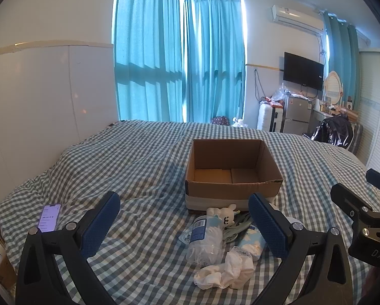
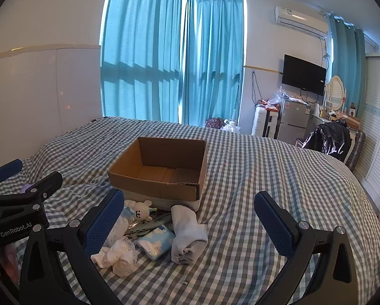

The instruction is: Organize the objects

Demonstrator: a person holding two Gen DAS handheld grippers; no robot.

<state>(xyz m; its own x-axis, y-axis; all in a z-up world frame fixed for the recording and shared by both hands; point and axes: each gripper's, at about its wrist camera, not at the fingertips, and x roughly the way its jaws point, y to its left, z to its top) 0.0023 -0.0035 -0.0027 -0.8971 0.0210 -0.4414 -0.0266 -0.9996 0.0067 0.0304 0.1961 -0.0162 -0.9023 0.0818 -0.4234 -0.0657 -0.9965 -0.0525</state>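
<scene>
1. The bed, covered in a blue-and-white checked sheet, filled the lower half of both views and carried everything to be sorted.

2. An open cardboard box sat at the centre of the left wrist view and left of centre in the right wrist view. Its inside looked bare, so I judged that nothing had yet been packed.

3. The loose pile lay just in front of the box's near wall, in the lower middle of both frames. It held a rolled white sock, a clear plastic bottle with a blue label, a blue-and-white tissue pack, crumpled white cloth, and a small white plush toy touching the box's foot.

4. The left claw was spread wide and held nothing. The bottle lay between its pads in the picture, its long axis running toward the box, roughly along the line of the fingers.

5. The right claw was likewise wide open and empty. The rolled sock lay between its pads, left of the midpoint, with its long axis also running away toward the box.

6. Judged from this, each claw was nearer to a different item: the left to the bottle, the right to the sock. Either would need to drop forward and down, then carry its item a short way ahead to the box.

7. A lit phone lay at the lower left of the left wrist view, well apart from the pile.
</scene>
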